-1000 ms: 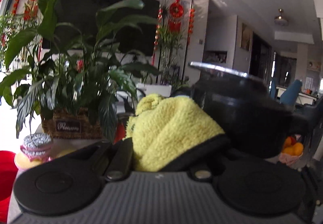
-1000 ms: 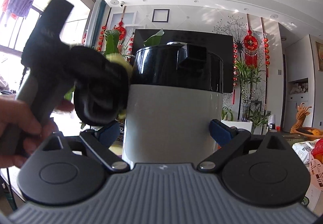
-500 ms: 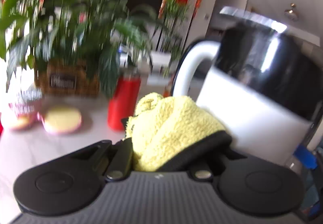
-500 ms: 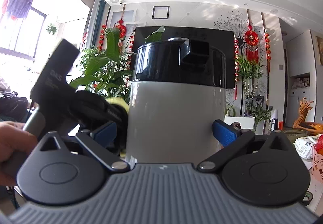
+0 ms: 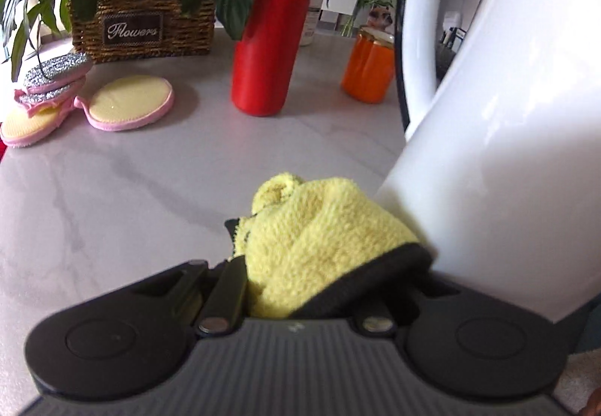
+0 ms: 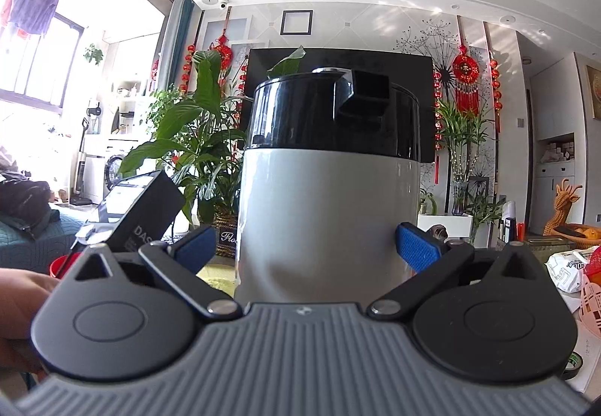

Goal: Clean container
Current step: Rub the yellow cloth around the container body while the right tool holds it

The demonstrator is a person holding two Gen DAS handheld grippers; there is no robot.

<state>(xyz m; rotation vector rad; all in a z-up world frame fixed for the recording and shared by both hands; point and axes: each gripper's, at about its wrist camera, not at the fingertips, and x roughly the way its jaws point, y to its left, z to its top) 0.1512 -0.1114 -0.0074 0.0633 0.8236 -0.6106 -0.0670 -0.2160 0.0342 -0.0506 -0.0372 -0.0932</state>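
A white kettle-like container [image 6: 326, 213] with a black lid stands upright between the blue pads [image 6: 417, 250] of my right gripper [image 6: 306, 250], which is shut on its body. In the left wrist view the same container [image 5: 518, 115] fills the right side, its white handle [image 5: 420, 40] arching over the table. My left gripper [image 5: 330, 250] is shut on a bunched yellow cloth [image 5: 319, 239], and the cloth presses against the container's lower wall. The left gripper's fingertips are hidden under the cloth.
On the grey marble table [image 5: 112, 198] stand a red tumbler [image 5: 268, 48], an orange jar [image 5: 370, 68], a wicker plant basket [image 5: 142, 21] and pink-rimmed scrub pads [image 5: 127, 102]. A hand [image 6: 18, 299] holds the left gripper's handle at the right wrist view's lower left.
My left gripper with the cloth has dropped from beside the black lid down to the container's lower white wall. The right gripper keeps its hold on the container.
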